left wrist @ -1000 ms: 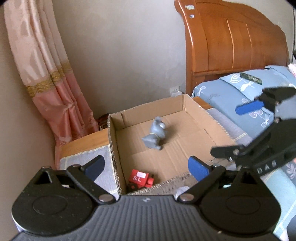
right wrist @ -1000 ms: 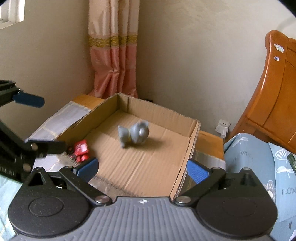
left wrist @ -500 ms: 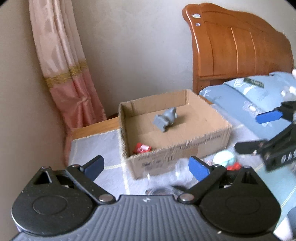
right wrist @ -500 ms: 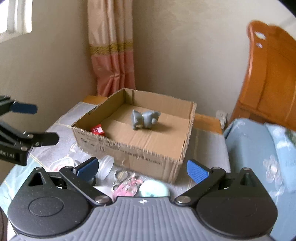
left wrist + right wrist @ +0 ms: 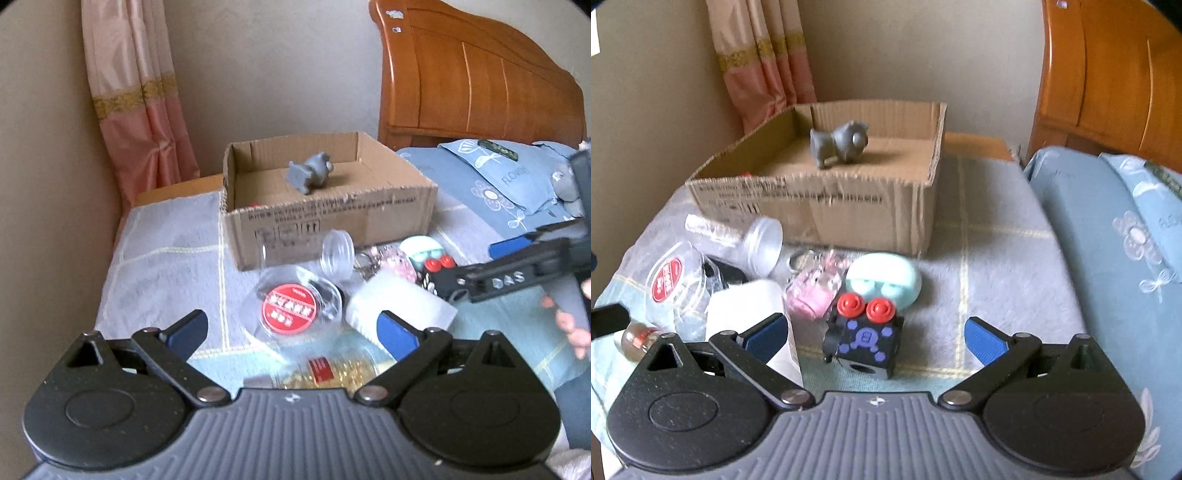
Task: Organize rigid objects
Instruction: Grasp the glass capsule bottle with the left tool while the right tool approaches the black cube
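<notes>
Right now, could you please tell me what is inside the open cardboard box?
Inside the open cardboard box, a grey animal figurine stands on the floor. A sliver of something red shows at the near-left corner; the front wall hides the rest.

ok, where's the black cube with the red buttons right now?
In the right wrist view the black cube sits on the bed cover in front of the cardboard box, just ahead of the open right gripper, next to the mint case.

1. Soft daylight fills both views — bright, no harsh glare.
2. Fisheye bending curves the headboard (image 5: 480, 74) and curtain (image 5: 761, 59) near the edges; corners go dark.
3. Motion blur smears the clutter — the white cup (image 5: 399, 310) especially.
4. The grey toy (image 5: 842, 144) casts a faint shadow.
</notes>
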`<state>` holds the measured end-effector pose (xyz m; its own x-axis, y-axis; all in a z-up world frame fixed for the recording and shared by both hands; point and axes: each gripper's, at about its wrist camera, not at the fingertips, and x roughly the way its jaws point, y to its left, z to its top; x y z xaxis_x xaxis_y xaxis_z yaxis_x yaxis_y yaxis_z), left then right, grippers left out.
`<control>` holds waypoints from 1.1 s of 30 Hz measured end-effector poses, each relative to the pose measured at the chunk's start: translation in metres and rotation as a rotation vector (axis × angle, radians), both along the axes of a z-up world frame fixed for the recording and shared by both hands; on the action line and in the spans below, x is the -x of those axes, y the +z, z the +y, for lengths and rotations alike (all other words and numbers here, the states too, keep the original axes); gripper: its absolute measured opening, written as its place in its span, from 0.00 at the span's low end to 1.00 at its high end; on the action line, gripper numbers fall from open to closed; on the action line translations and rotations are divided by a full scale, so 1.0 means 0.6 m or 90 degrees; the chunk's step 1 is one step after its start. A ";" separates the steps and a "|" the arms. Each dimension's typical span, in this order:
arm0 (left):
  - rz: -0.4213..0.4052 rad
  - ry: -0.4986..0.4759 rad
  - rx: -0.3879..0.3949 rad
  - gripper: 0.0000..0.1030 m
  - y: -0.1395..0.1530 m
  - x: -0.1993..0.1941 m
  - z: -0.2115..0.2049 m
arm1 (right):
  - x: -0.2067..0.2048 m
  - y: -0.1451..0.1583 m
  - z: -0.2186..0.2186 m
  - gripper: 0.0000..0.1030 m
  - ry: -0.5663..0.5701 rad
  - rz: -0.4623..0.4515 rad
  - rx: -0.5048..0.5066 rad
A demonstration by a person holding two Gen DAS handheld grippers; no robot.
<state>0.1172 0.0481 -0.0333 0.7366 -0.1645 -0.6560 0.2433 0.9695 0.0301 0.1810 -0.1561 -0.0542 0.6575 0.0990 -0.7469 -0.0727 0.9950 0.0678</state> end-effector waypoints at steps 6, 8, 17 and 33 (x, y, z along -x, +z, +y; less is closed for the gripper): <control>0.012 -0.002 0.008 0.95 -0.015 0.016 0.008 | -0.021 -0.036 -0.005 1.00 -0.021 0.032 0.000; 0.013 -0.009 0.008 0.95 -0.020 0.020 0.008 | -0.022 -0.041 -0.008 1.00 -0.028 0.035 0.004; 0.075 -0.045 -0.005 0.95 -0.060 0.034 0.010 | -0.017 -0.055 -0.038 1.00 -0.048 0.033 0.050; 0.128 -0.043 0.040 0.95 -0.106 -0.001 -0.006 | -0.008 -0.058 -0.040 1.00 -0.039 0.007 0.053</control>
